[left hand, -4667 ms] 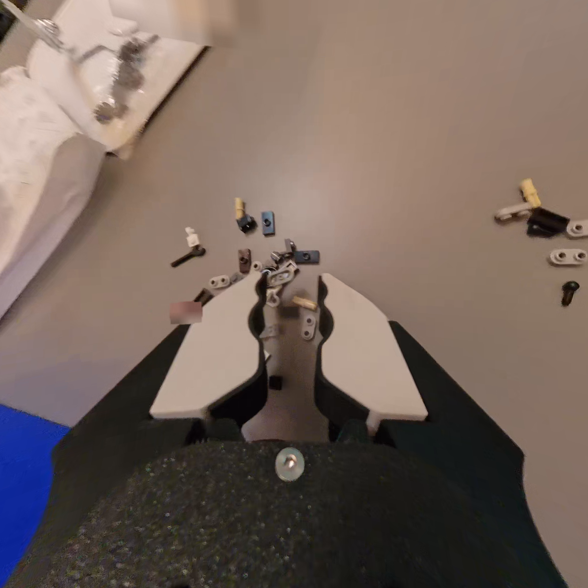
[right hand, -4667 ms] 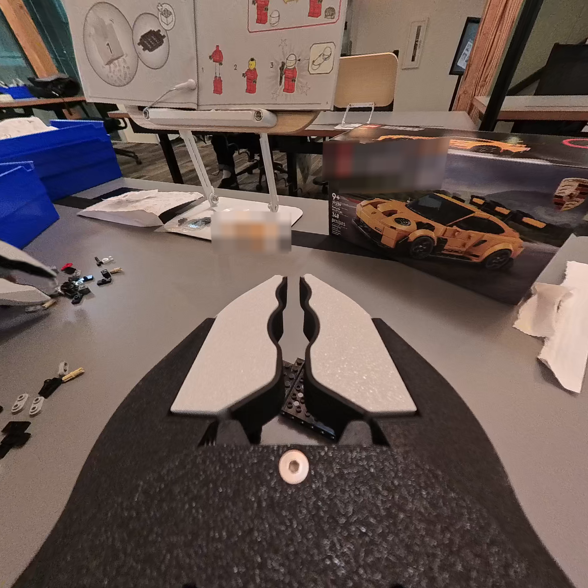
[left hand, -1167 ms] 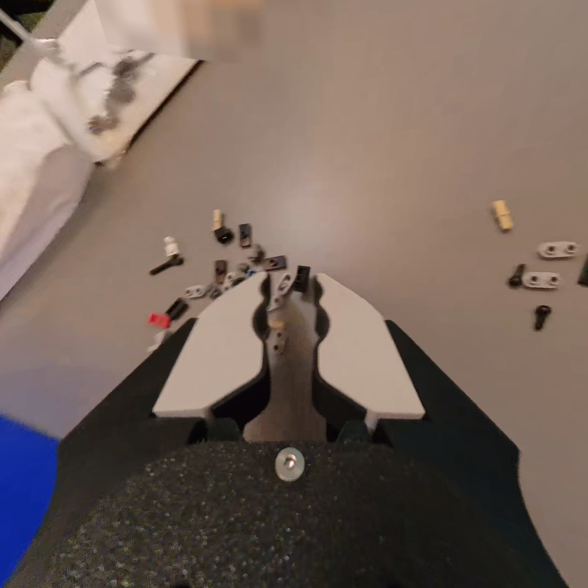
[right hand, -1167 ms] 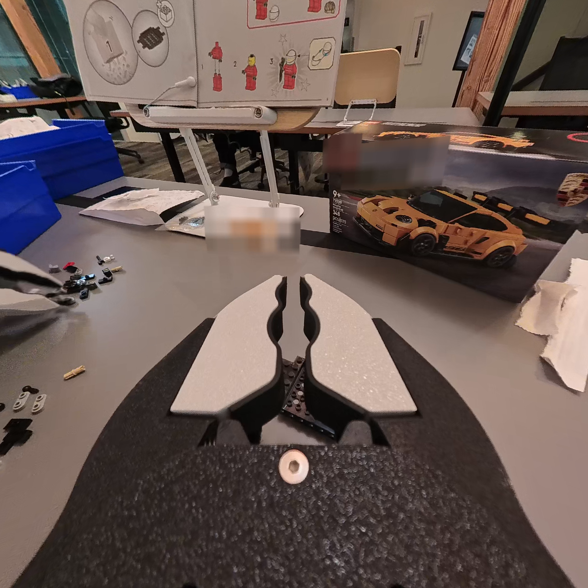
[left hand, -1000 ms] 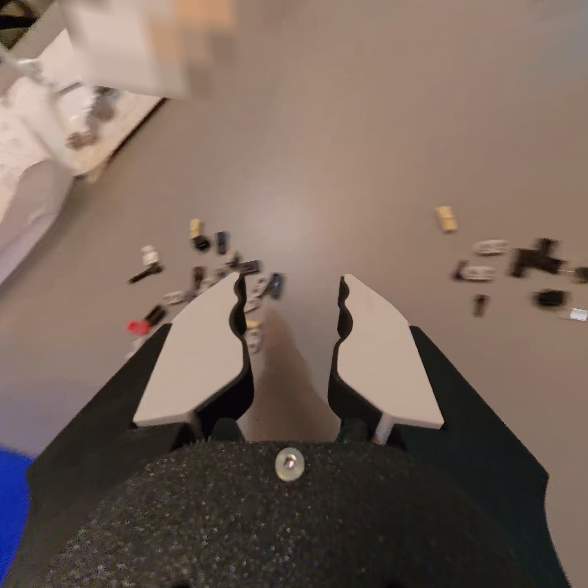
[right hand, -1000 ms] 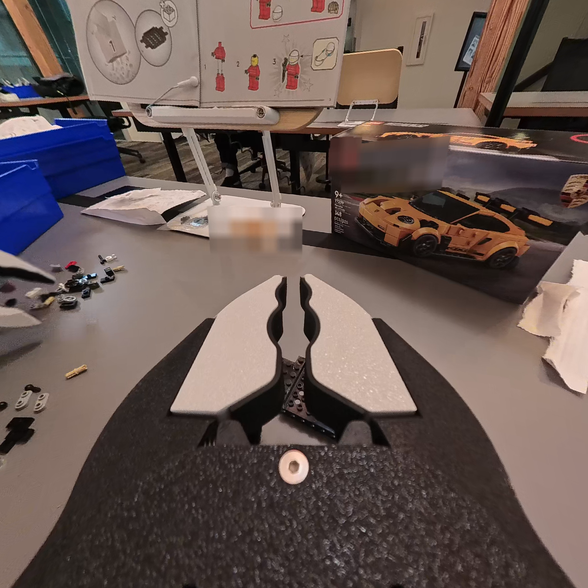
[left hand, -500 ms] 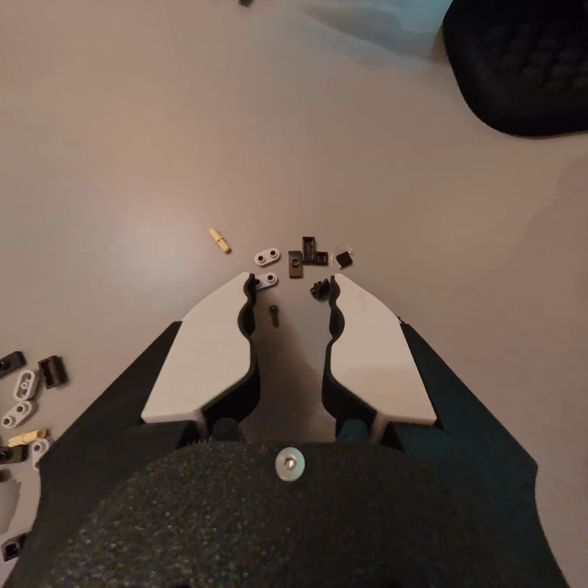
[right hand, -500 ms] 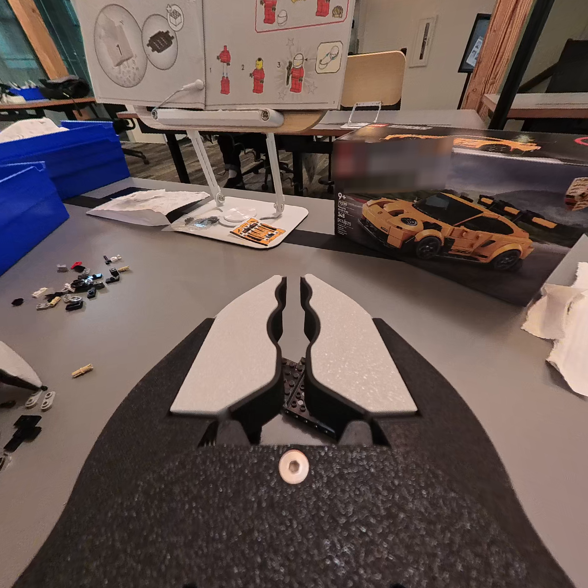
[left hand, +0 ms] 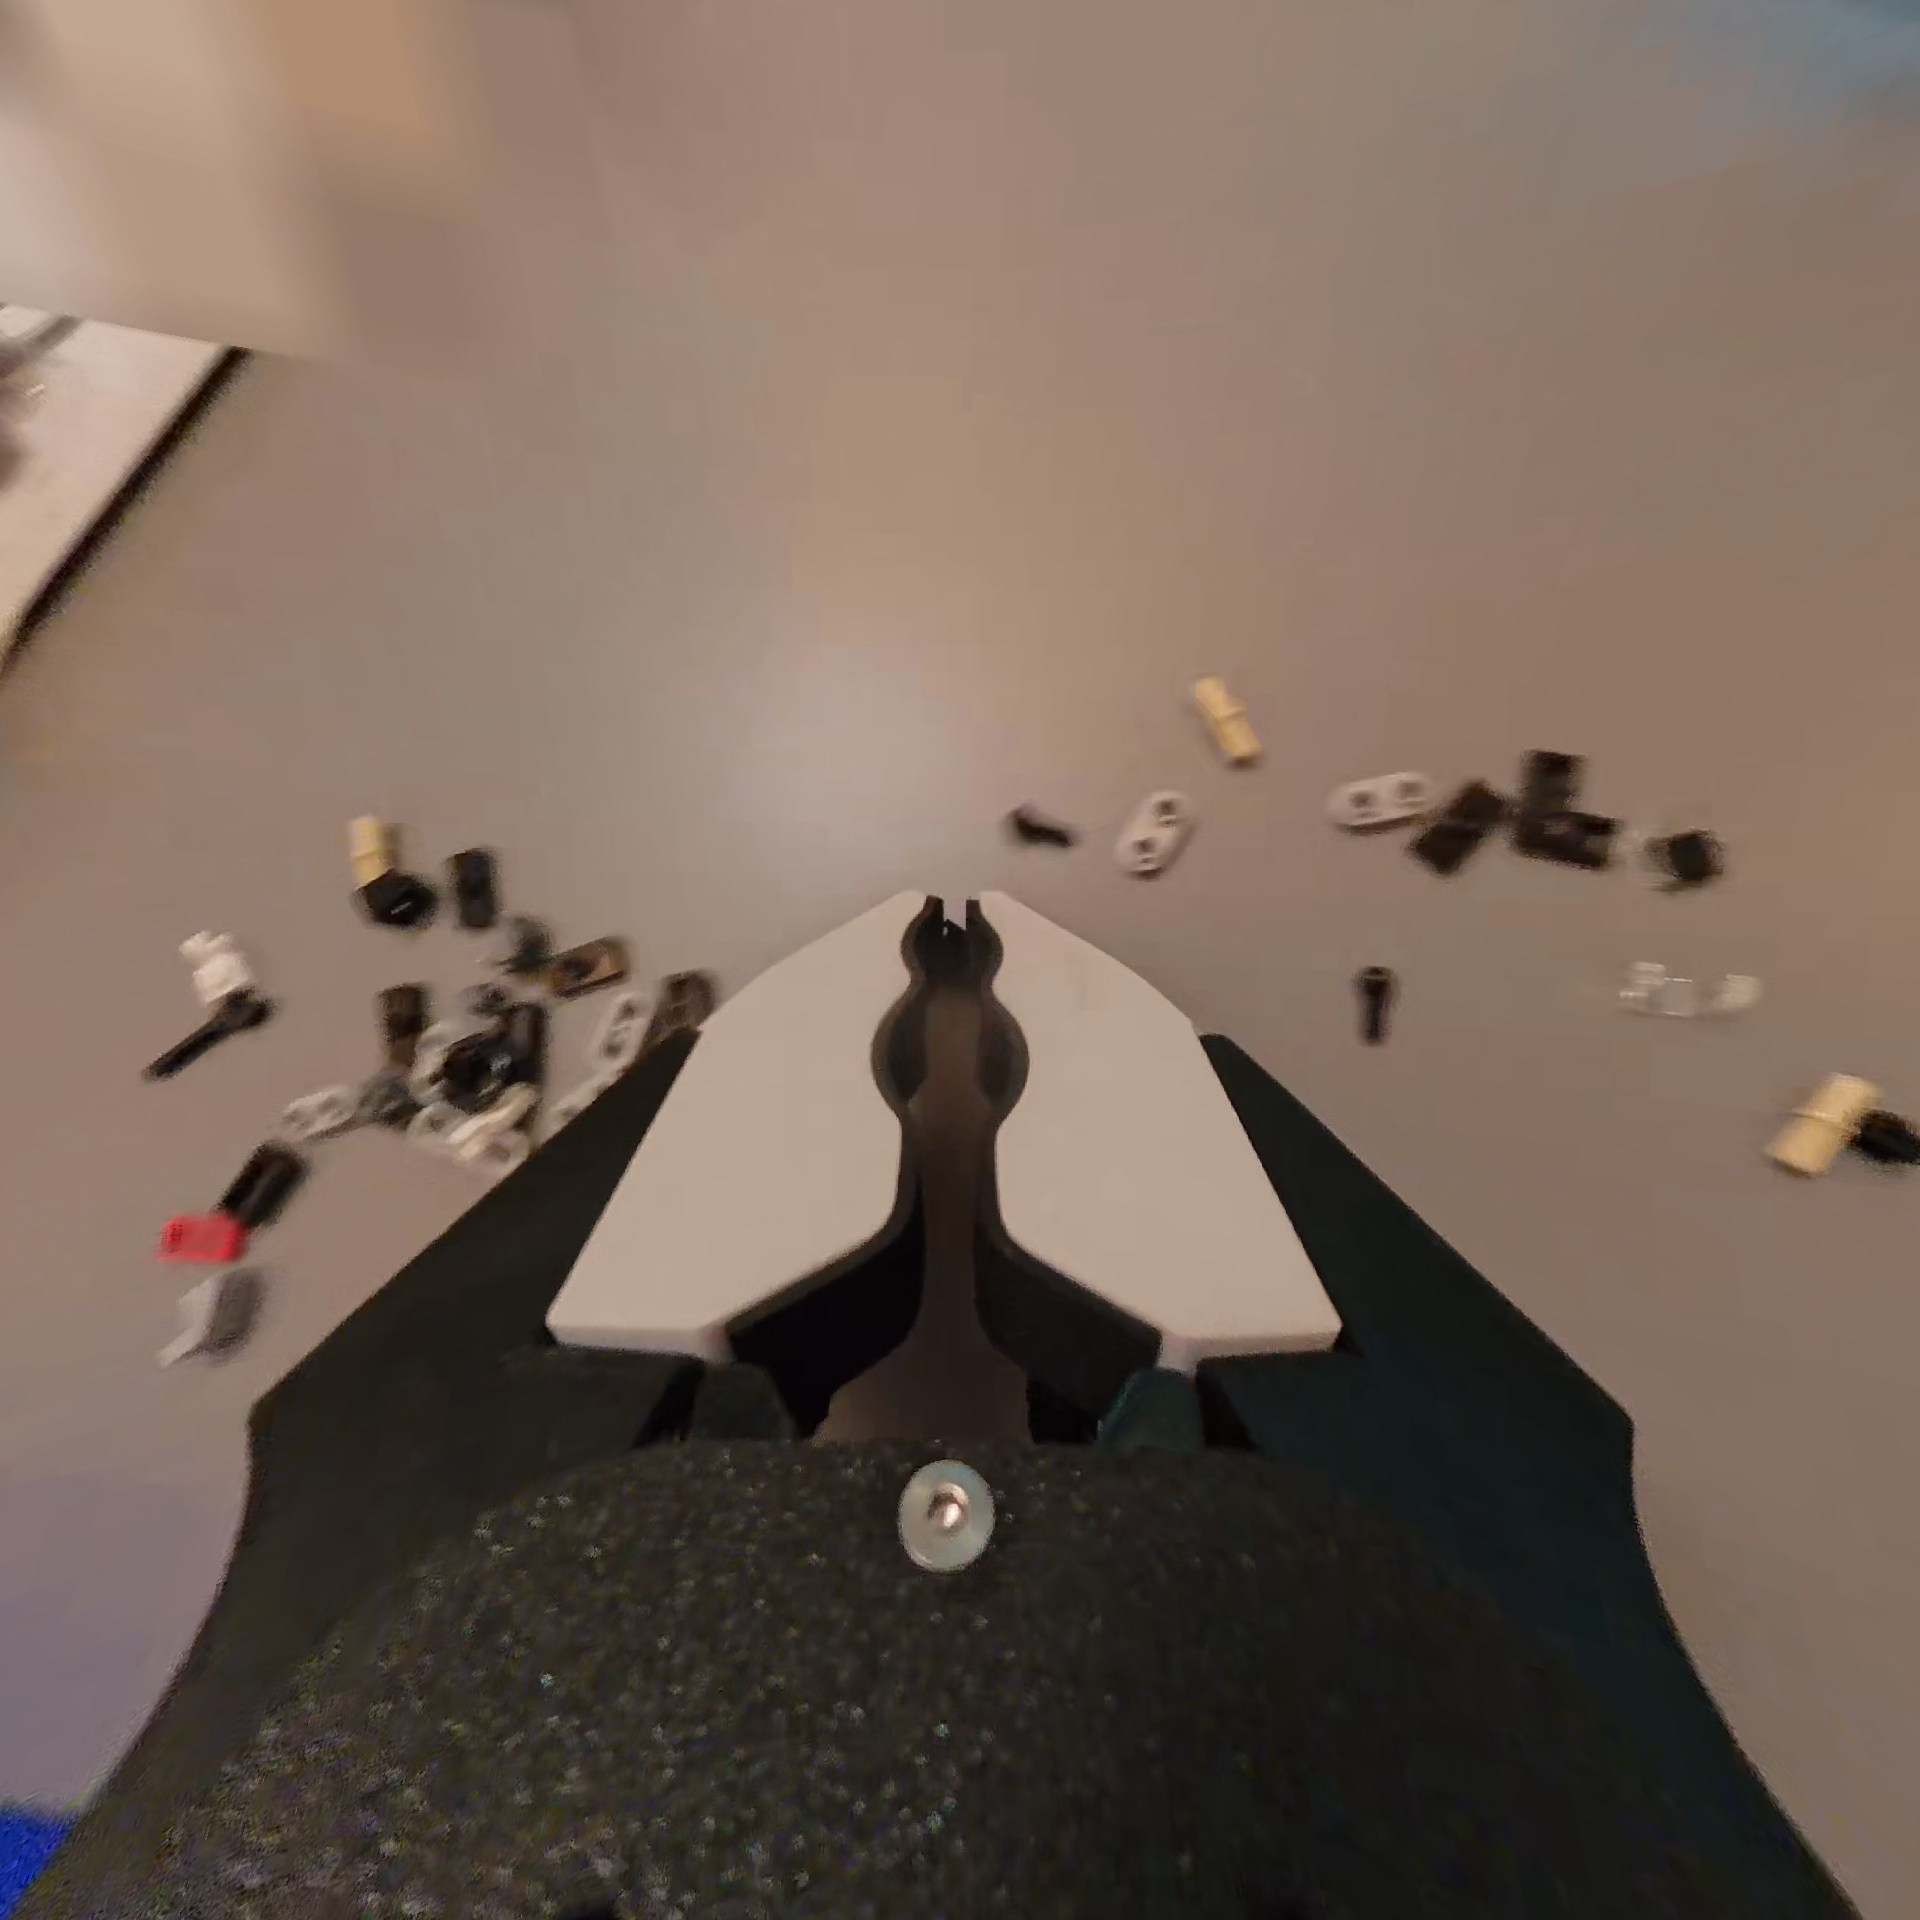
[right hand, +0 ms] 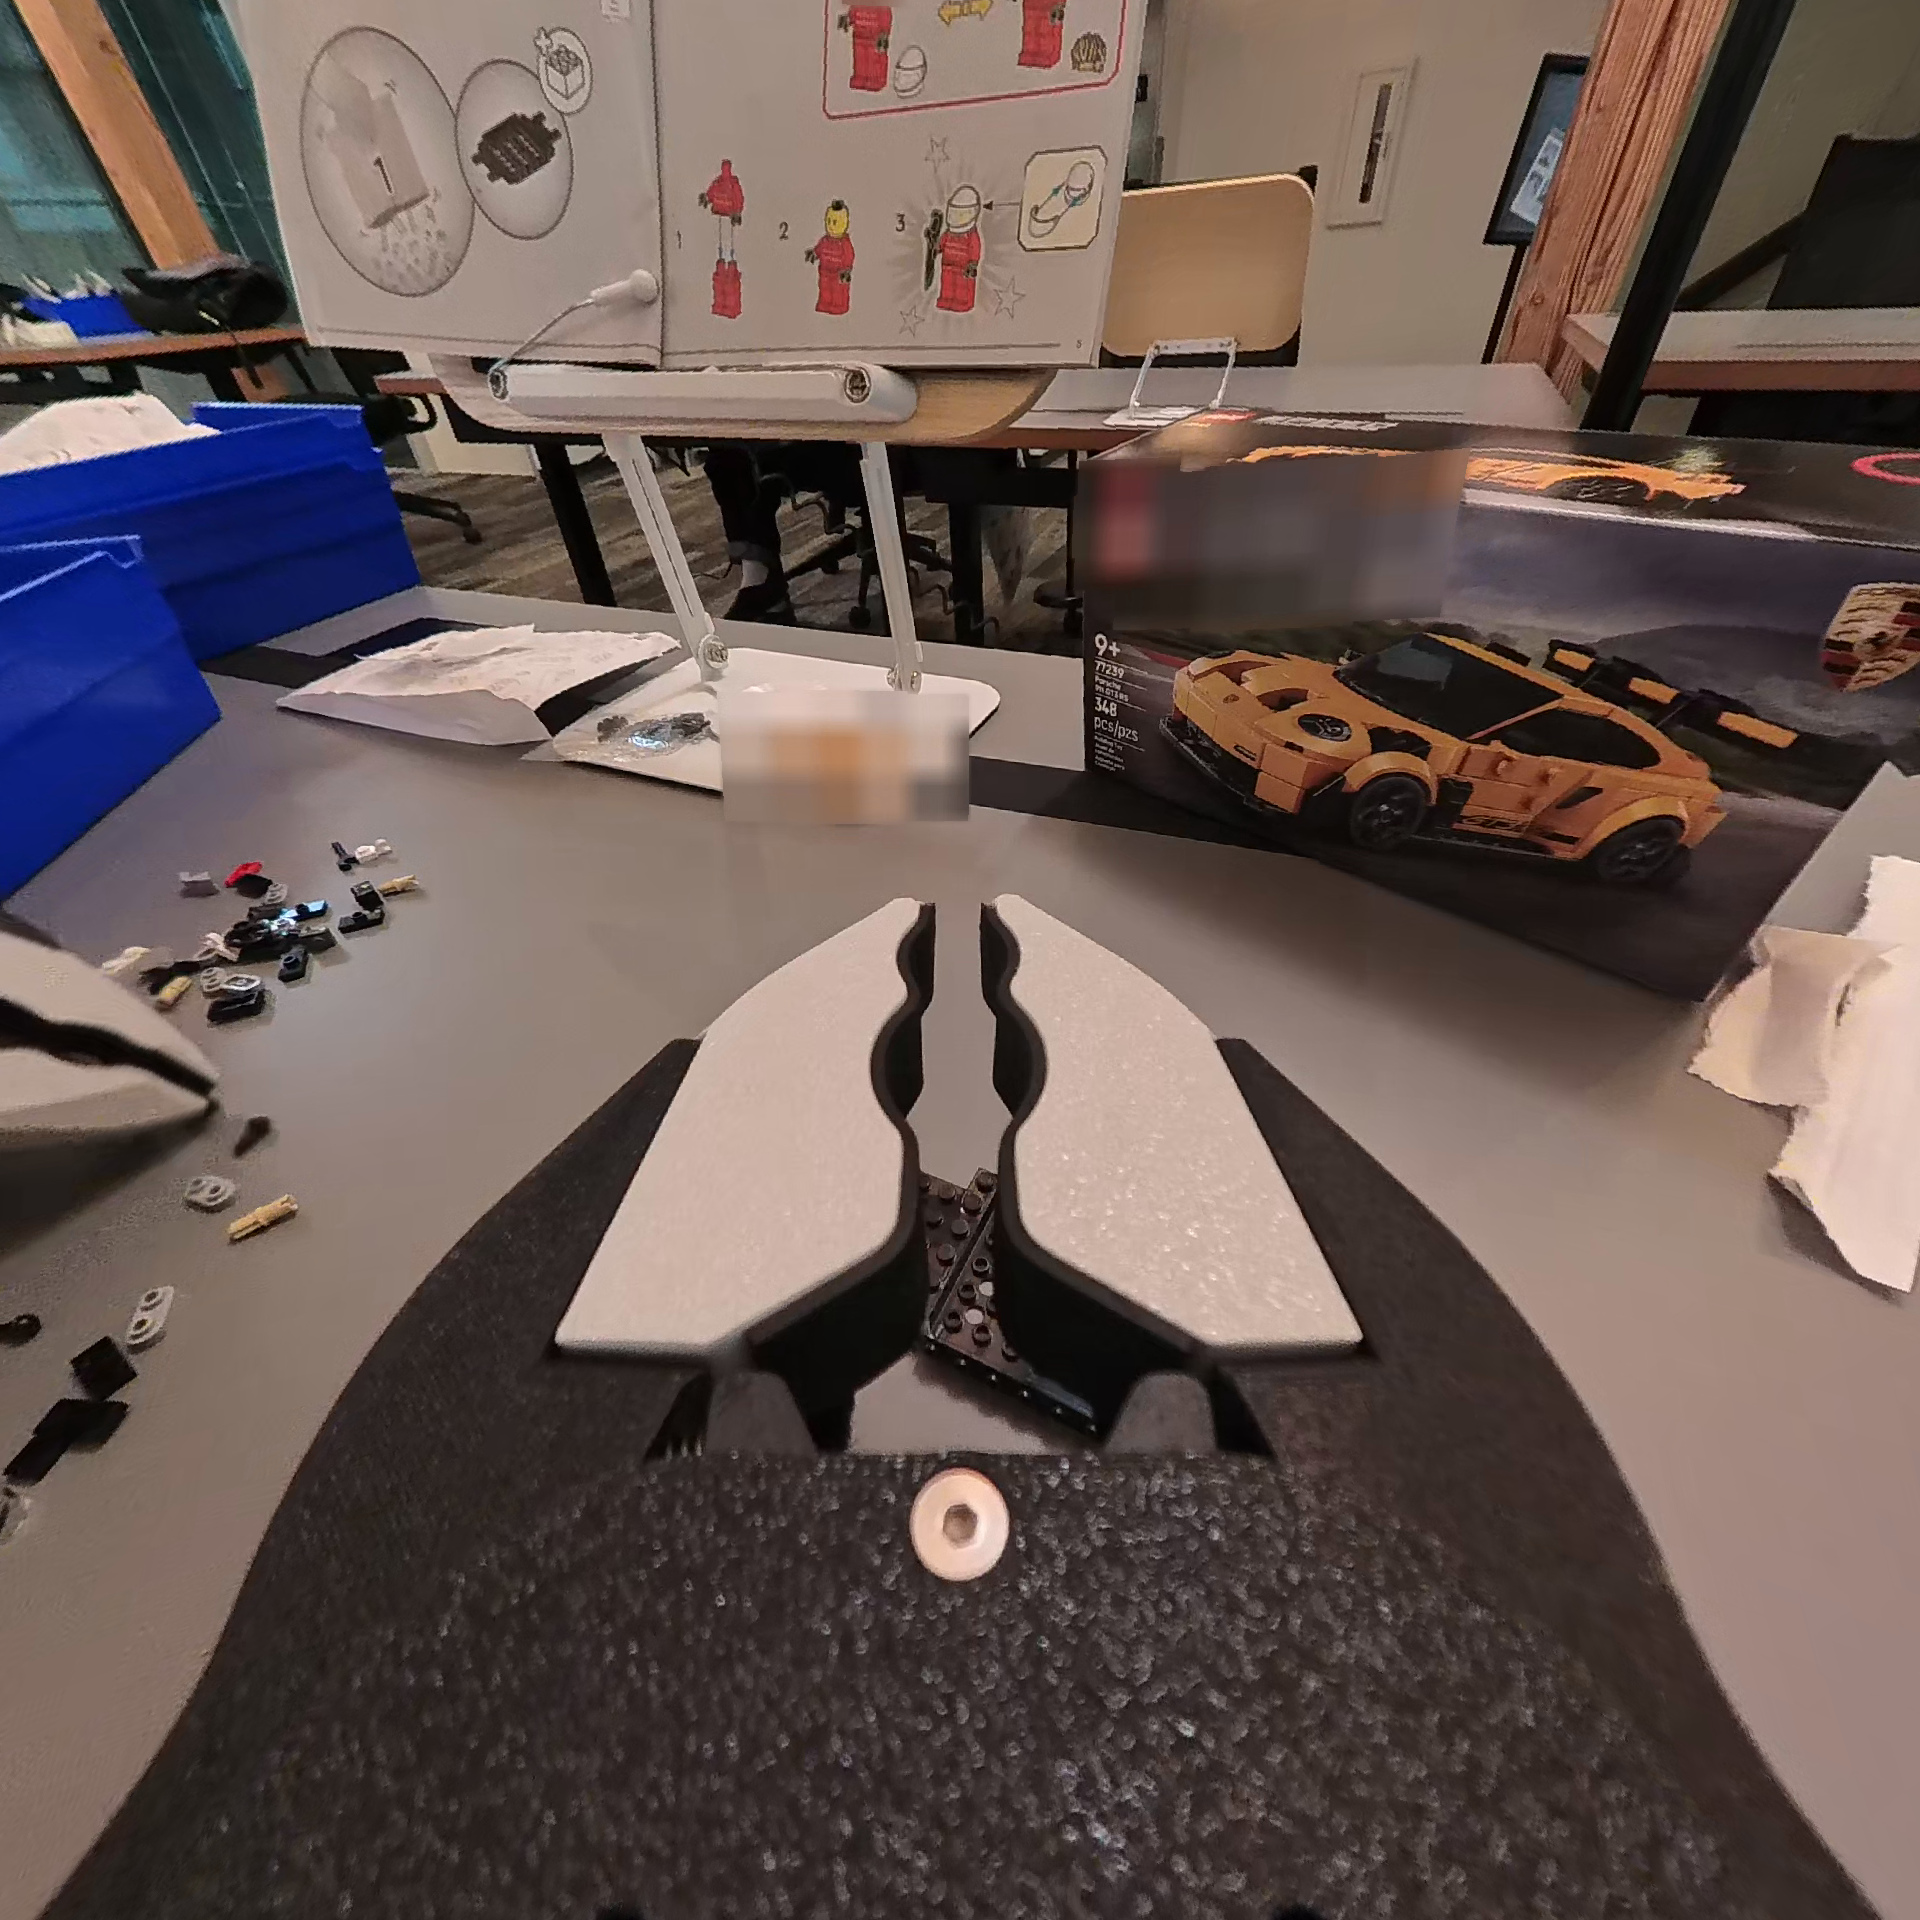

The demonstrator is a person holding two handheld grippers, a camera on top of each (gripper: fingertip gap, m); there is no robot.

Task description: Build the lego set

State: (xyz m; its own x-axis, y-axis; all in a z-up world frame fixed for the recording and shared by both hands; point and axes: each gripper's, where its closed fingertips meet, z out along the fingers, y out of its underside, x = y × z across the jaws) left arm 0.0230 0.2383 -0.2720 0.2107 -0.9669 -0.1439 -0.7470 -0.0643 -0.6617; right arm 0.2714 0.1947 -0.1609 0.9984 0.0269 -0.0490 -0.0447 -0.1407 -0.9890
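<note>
**A:** Start closest in. What is the right gripper (right hand: 956, 914) doing?

**B:** It is clamped on the black plate (right hand: 971, 1288). The plate sits deep between the fingers, near their roots, tilted on edge, and the tips stand a little apart. It is held above the table (right hand: 1351, 1143), well to this side of the booklet stand (right hand: 790, 540).

**A:** What is the risk there?

**B:** I think the plate could pivot. The grip is far back and on a slant, so pressing a piece onto it might twist it or pop it loose.

**A:** And the left gripper (left hand: 951, 909)?

**B:** It is clenched tip to tip above the table. Something small and dark may be caught at the tips, but I cannot tell whether it holds a piece. The left wrist view is also smeared.

**A:** So the pinch may have missed?

**B:** Possibly. A tiny part held by its edge could also flick out and land among the loose pieces (left hand: 468, 1039), which lie scattered on this side of the stand. The tan pin (right hand: 262, 1216) lies nearer to us than that pile, and it looks likely to roll if nudged.

**A:** What about farther out?

**B:** A small bag of parts (right hand: 649, 727) rests at the stand's base, and the set's box (right hand: 1455, 748) stands beside the stand. A wide swing of either gripper could knock them.
</note>
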